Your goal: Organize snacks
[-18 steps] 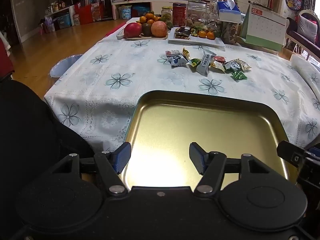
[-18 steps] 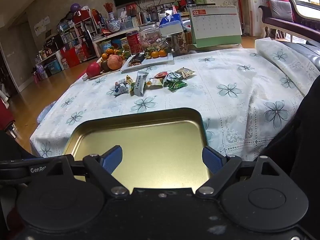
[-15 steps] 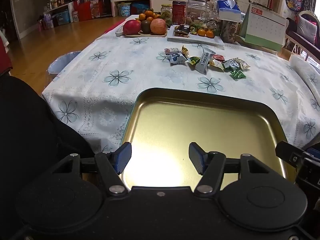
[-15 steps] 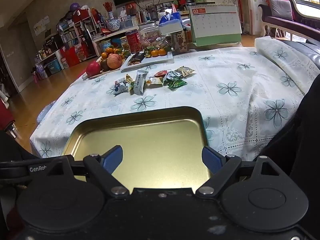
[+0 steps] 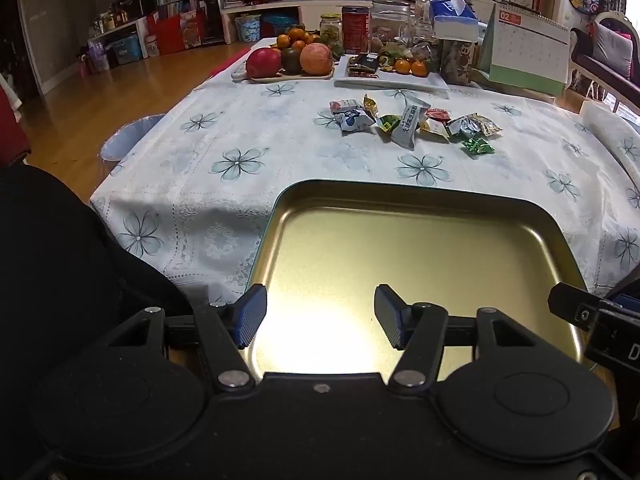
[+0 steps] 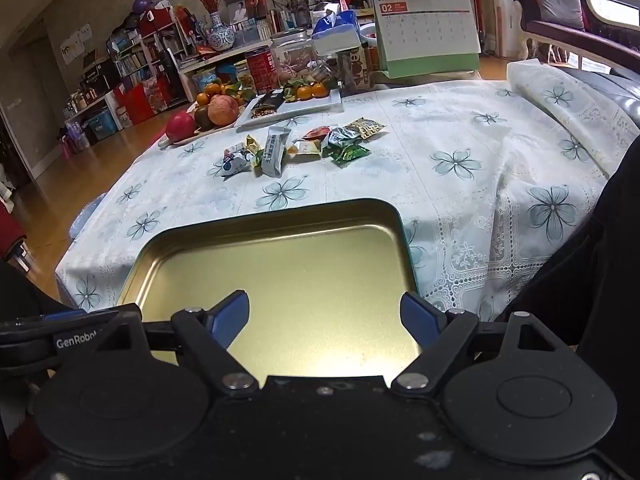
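Note:
A shallow gold metal tray point(image 5: 416, 196) point(image 6: 280, 216) lies at the near edge of the table, with nothing in it. Beyond it, several wrapped snacks point(image 5: 412, 124) point(image 6: 304, 144) lie in a loose cluster on the flowered tablecloth, among them a grey bar packet point(image 5: 407, 128) point(image 6: 274, 152) and a green wrapper point(image 5: 476, 146) point(image 6: 348, 154). My left gripper point(image 5: 320, 316) hovers open over the tray's near left part. My right gripper point(image 6: 325, 316) hovers open over the tray's near right part. Neither has anything between its fingers.
At the table's far end stand a board of fruit point(image 5: 292, 60), a white plate point(image 5: 436, 80) with small oranges and dark packets, jars, a tissue box point(image 5: 454, 20) and a desk calendar point(image 5: 524, 52). Dark clothing of the person flanks both views. Wood floor lies left.
Both views have shifted slightly, so the tray and the snacks sit a little higher in the picture. Both grippers stay open and hold nothing.

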Available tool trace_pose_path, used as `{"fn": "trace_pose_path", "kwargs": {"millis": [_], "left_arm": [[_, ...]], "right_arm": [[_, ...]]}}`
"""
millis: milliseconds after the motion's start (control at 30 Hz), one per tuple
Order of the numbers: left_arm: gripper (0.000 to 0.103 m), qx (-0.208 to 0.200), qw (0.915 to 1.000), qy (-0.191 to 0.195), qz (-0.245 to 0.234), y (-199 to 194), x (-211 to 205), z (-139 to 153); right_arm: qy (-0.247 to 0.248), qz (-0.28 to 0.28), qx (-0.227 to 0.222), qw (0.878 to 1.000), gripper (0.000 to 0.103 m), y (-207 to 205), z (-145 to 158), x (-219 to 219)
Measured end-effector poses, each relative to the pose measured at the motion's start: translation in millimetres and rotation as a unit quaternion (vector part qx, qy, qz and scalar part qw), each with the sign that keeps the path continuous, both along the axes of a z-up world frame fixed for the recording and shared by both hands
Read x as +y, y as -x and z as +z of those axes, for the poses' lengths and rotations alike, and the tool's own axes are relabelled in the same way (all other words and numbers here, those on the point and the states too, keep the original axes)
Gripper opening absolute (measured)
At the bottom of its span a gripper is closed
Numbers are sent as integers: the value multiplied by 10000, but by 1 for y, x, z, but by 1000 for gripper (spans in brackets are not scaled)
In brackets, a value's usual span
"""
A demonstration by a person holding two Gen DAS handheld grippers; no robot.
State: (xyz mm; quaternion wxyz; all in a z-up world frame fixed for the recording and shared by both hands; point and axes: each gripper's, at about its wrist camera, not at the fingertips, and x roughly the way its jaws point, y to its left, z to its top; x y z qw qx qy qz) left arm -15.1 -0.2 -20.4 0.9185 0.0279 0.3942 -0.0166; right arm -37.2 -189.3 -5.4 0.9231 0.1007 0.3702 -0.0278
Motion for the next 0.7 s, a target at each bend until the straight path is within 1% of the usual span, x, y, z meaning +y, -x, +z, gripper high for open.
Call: {"fn": "trace_pose_path", "kwargs": {"millis": [67,167,300,433,567,700], "left_arm": [[63,37,10000,-1,22,-4,-3,9],[63,50,10000,-3,44,-5,-4,14],[63,74,9999,9,74,-6,-6,18],[63,56,10000,-21,22,-5,-8,19],[63,-4,10000,-78,-41,-5,-11,22],[63,-30,9999,-132,-100,-5,-13,22]], "right_arm": [[-7,-4,62,10000,83,-1,0,0],[-39,-59,158,9999,81,-2,0,-3],[-77,-72,267,9996,81,-4,0,-4],[79,-60,236,9997,81,-2,1,1],[153,-76,195,9997,81,-2,2,2],[241,-129,114,9996,86,-2,4,1]]}}
